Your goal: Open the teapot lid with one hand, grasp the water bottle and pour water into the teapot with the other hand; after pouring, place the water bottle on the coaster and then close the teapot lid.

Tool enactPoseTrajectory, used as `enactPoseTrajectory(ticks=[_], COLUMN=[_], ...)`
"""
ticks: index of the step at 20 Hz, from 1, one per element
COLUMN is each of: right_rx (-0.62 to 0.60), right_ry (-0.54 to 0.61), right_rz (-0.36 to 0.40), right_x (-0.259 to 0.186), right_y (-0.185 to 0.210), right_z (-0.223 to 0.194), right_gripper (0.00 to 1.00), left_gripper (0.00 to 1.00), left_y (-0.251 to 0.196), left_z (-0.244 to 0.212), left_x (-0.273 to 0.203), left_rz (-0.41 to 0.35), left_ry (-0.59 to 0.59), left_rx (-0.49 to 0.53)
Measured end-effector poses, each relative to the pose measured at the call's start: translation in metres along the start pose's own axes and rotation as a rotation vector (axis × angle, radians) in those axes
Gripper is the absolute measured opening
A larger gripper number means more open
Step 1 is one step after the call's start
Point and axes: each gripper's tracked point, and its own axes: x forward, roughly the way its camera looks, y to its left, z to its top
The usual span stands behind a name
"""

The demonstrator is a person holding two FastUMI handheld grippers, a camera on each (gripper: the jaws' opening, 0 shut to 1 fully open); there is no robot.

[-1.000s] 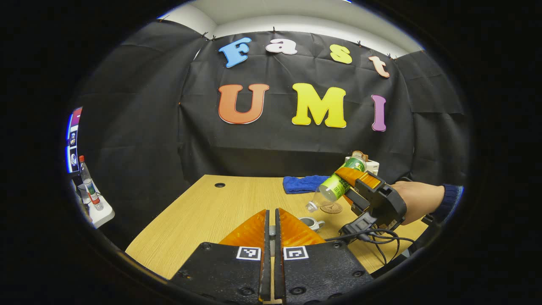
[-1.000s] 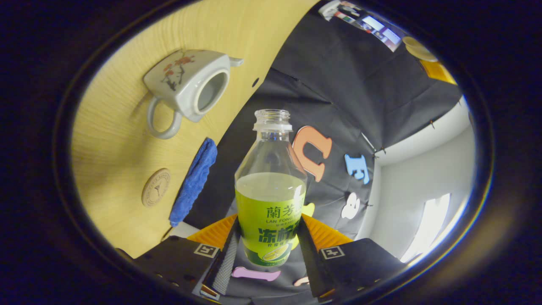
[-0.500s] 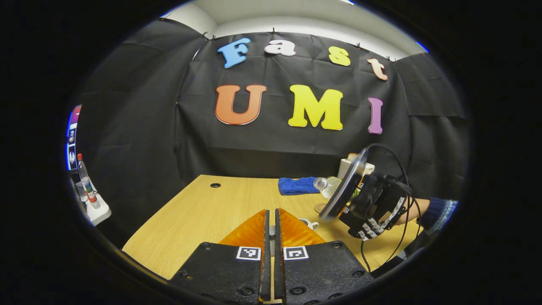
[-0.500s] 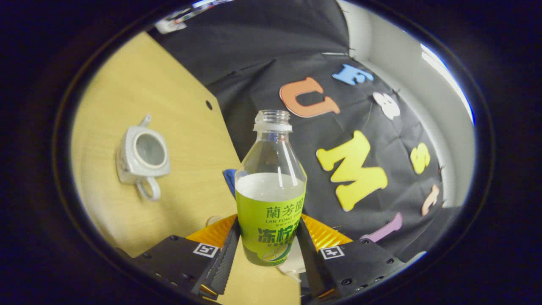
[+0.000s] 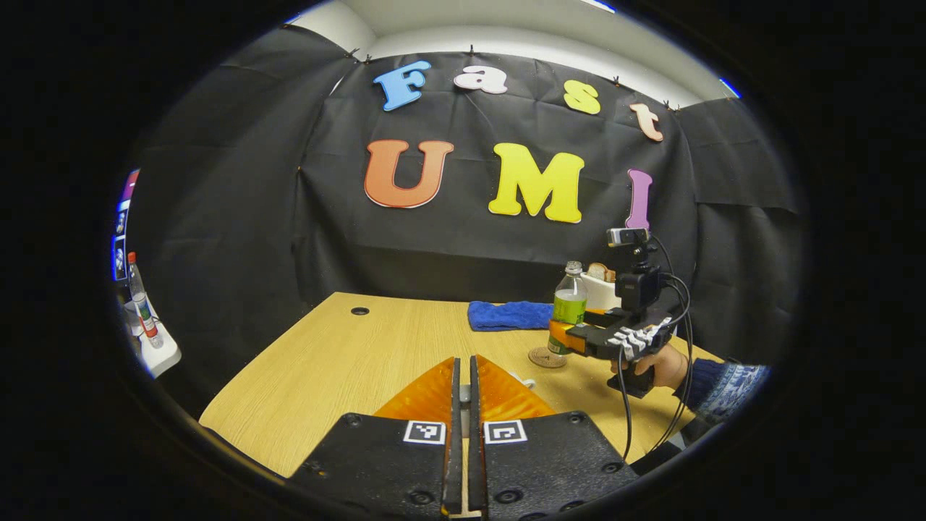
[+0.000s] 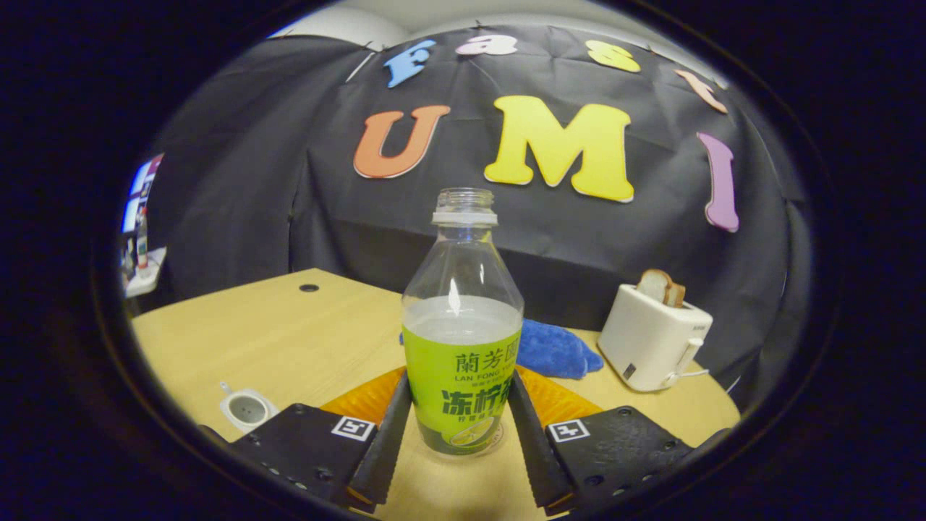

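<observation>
My right gripper (image 6: 461, 394) is shut on the green-labelled water bottle (image 6: 463, 318), which stands upright, uncapped and about half full. In the left gripper view the bottle (image 5: 569, 302) is held by the right gripper (image 5: 566, 337) right over the round coaster (image 5: 544, 357); I cannot tell if it touches. The white teapot (image 6: 246, 409) sits lidless to the left on the table, partly hidden behind my left fingers (image 5: 522, 381). My left gripper (image 5: 463, 365) is raised above the table's near side, shut on the teapot lid, of which a pale sliver shows between the fingers.
A blue cloth (image 6: 555, 352) lies behind the bottle, and a white toaster (image 6: 651, 339) with bread stands at the back right. The wooden table (image 5: 347, 362) has a cable hole (image 5: 359, 311) at its far left. A side shelf (image 5: 155, 354) with a bottle stands left.
The right gripper swung the bottle from tilted over the teapot back to upright and carried it right and down to the coaster. The left gripper barely moved.
</observation>
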Motion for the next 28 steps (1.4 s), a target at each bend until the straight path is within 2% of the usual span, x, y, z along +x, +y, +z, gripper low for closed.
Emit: enactPoseTrajectory(ticks=[2, 4, 7, 15, 18, 23, 28], right_rx=[0.087, 0.123, 0.112, 0.041, 0.009, 0.016, 0.053], right_ry=[0.02, 0.038, 0.059, 0.028, 0.05, 0.08, 0.034], right_rz=[-0.003, -0.027, -0.037, -0.043, -0.059, -0.017, 0.038], right_x=[0.013, 0.024, 0.039, 0.049, 0.048, 0.031, -0.013], right_y=[-0.01, -0.023, -0.029, -0.022, -0.028, -0.027, -0.026], right_z=[-0.006, -0.015, -0.028, -0.025, -0.032, -0.04, -0.037], right_gripper=[0.73, 0.72, 0.72, 0.73, 0.77, 0.95, 0.95], left_gripper=[0.05, 0.05, 0.05, 0.05, 0.06, 0.05, 0.05], left_y=[0.0, 0.001, 0.008, 0.008, 0.007, 0.0, -0.006], left_z=[-0.002, -0.005, -0.009, -0.013, -0.016, -0.016, -0.01], left_x=[0.002, 0.005, 0.008, 0.013, 0.014, 0.017, 0.021], left_rz=[0.008, 0.02, 0.044, 0.05, 0.056, 0.055, 0.06], left_ry=[0.006, 0.016, 0.034, 0.048, 0.055, 0.052, 0.031], left_rx=[0.011, 0.017, 0.026, 0.031, 0.041, 0.056, 0.032])
